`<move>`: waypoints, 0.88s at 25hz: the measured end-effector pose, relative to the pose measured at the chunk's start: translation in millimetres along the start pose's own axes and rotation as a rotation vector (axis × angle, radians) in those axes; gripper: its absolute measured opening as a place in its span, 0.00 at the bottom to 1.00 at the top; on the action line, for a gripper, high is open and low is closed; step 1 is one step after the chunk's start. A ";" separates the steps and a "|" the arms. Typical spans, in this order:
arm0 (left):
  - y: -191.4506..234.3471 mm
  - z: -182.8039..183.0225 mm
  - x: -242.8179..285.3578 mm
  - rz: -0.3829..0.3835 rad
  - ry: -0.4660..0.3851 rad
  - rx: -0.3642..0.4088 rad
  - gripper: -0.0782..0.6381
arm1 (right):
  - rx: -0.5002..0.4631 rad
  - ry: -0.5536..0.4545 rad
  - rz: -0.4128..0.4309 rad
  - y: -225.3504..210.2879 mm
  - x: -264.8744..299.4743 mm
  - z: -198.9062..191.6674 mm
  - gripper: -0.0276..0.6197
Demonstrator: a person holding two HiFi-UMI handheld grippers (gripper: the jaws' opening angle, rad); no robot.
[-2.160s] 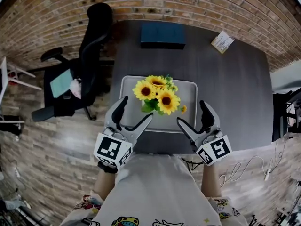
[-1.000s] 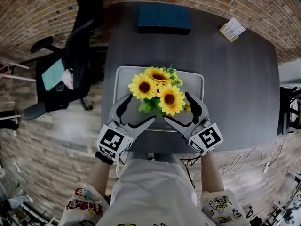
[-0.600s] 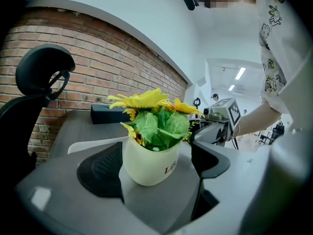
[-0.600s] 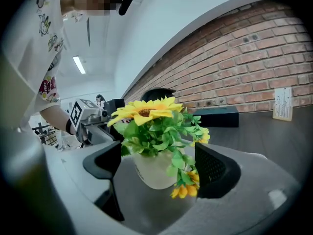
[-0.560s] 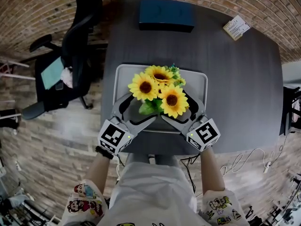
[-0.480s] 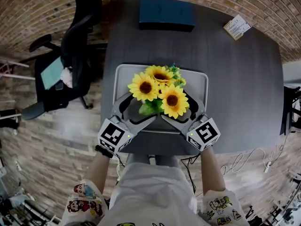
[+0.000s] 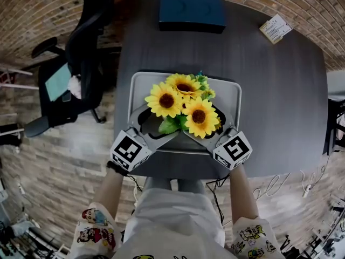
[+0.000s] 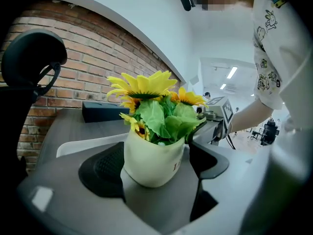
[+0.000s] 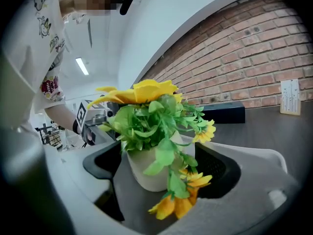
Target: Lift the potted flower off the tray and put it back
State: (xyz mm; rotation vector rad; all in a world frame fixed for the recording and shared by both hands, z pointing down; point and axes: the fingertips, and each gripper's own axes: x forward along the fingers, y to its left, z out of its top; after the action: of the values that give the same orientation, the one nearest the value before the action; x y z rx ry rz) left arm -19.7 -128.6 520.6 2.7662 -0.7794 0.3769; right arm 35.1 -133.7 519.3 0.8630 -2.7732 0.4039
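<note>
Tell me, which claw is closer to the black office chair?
Left. The left claw is on the side of the potted flower facing the black office chair; the right claw is on its far side.

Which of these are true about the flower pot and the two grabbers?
1. The white pot of yellow sunflowers stands on the pale grey tray. True.
2. The dark blue flat box lies on the tray. False: it lies on the dark grey table, beyond the tray.
3. The left gripper has its jaws apart, with the pot between them. True.
4. The right gripper is far from the pot. False: the pot stands between its jaws too.
</note>
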 end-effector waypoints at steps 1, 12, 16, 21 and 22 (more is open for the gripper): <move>0.4 0.0 1.5 -0.004 0.000 0.004 0.70 | 0.000 0.001 0.000 -0.4 0.4 -1.2 0.76; 4.6 -5.9 7.0 -0.025 0.003 -0.013 0.66 | -0.005 0.021 0.019 -2.3 4.6 -8.4 0.71; 4.9 -4.7 7.0 -0.028 -0.002 -0.004 0.66 | -0.024 0.037 0.028 -0.2 5.5 -10.4 0.69; 4.5 -5.4 5.8 -0.028 -0.001 0.003 0.65 | -0.066 0.063 0.039 3.6 5.8 -15.8 0.63; 4.3 -4.3 5.4 -0.029 -0.003 0.009 0.64 | -0.068 0.063 0.040 3.9 5.7 -15.5 0.63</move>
State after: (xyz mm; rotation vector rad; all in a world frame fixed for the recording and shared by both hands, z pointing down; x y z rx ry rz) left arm -18.3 -133.4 527.0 2.7839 -0.7385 0.3723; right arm 30.0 -128.7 534.7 0.7666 -2.7337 0.3352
